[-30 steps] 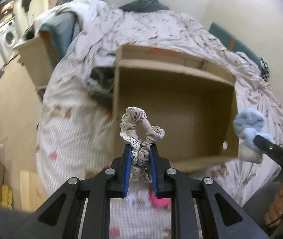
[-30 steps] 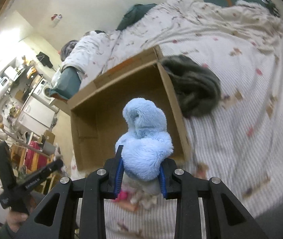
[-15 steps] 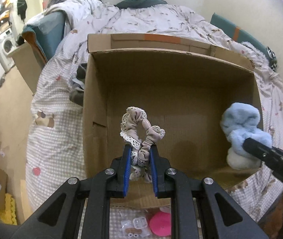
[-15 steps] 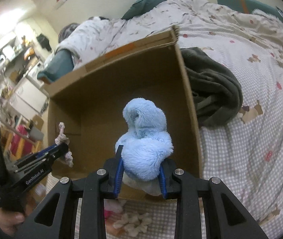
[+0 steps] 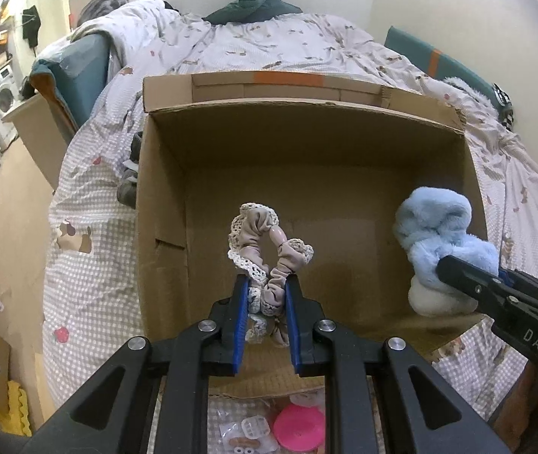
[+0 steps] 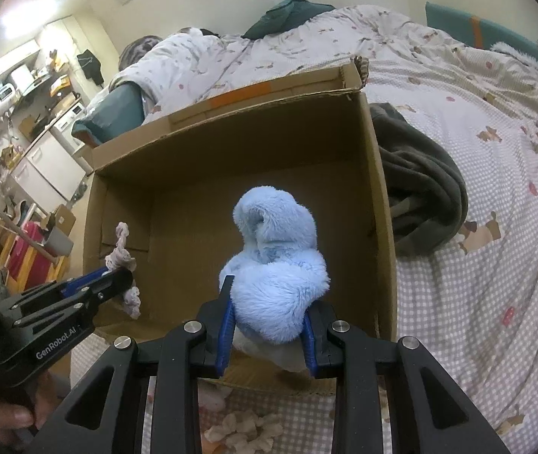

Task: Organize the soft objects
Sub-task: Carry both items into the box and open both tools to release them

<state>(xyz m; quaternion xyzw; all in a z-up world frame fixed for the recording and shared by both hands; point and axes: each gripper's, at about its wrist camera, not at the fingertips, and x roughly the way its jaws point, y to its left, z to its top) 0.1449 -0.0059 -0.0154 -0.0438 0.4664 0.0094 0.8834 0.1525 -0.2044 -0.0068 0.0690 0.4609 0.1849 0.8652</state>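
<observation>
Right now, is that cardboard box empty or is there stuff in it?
Empty as far as visible: the cardboard box shows bare floor; the scrunchie and blue fluffy toy remain gripped.

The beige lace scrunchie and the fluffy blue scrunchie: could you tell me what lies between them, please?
Nothing lies between the beige lace scrunchie and the fluffy blue scrunchie; in the left wrist view, only the bare inside of the cardboard box shows behind that gap.

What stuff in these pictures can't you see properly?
- Dark blanket, left wrist view: mostly hidden behind the cardboard box wall.
- Pink round thing, left wrist view: partly covered by the left gripper.
- Fluffy blue toy, right wrist view: underside hidden by the right gripper.
</observation>
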